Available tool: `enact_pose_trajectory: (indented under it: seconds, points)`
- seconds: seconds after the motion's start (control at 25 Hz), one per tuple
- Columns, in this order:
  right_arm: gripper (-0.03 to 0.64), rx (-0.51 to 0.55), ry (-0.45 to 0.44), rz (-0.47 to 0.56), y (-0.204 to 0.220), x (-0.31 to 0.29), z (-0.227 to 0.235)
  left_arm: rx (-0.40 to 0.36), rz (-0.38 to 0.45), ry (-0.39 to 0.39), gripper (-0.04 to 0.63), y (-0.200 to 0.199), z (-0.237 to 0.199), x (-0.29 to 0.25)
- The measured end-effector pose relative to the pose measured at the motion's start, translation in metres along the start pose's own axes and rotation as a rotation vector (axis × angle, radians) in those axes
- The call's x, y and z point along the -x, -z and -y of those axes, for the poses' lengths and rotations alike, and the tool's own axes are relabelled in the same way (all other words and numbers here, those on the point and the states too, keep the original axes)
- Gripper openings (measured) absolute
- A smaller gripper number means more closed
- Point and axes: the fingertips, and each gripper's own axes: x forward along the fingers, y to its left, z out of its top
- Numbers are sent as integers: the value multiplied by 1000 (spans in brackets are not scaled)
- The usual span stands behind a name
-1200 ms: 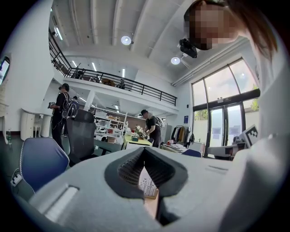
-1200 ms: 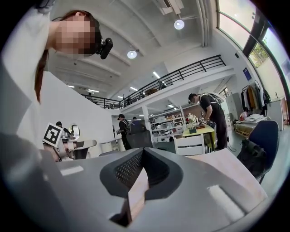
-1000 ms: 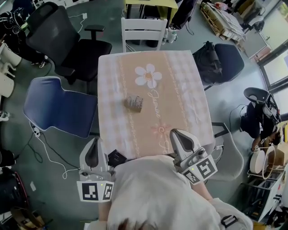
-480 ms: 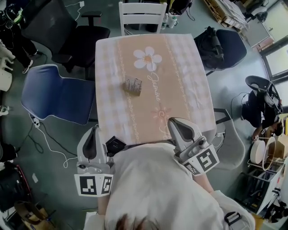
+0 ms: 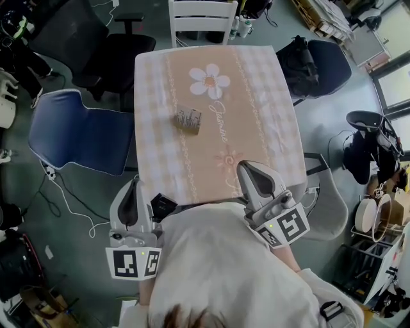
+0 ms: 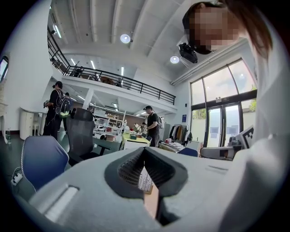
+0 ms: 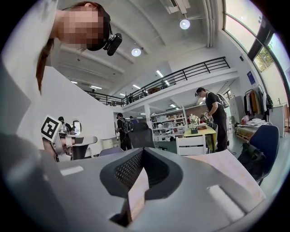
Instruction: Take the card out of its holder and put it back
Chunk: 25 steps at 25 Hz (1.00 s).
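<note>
A small card holder [image 5: 189,120] with cards in it stands on the pink-and-peach tablecloth [image 5: 256,109], left of centre. Both grippers hover at the near edge of the table, well short of the holder. My left gripper [image 5: 133,187] hangs off the table's near left corner and is shut with nothing in it. My right gripper [image 5: 247,169] sits over the near right edge, also shut and empty. In the left gripper view, the closed jaws of the left gripper [image 6: 144,150] leave a slit showing the card holder [image 6: 145,180]. The right gripper [image 7: 142,151] points level across the table.
A blue chair [image 5: 77,134] stands at the table's left, a black office chair [image 5: 96,38] behind it, and a white chair [image 5: 202,19] at the far end. A dark chair with a bag [image 5: 317,67] stands on the right. A small black object [image 5: 163,206] lies beside the left gripper.
The head view has shifted a little, so the table sits higher in the picture. Both grippers and the card holder have stayed where they were.
</note>
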Motion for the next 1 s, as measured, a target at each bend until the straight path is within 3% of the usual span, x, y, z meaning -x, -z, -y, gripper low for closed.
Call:
enact_pose_trajectory:
  seconds: [1.0]
  points:
    - [-2,-7,-22,-24,2,-4,-5,5,-11,6,0,0,3,-4]
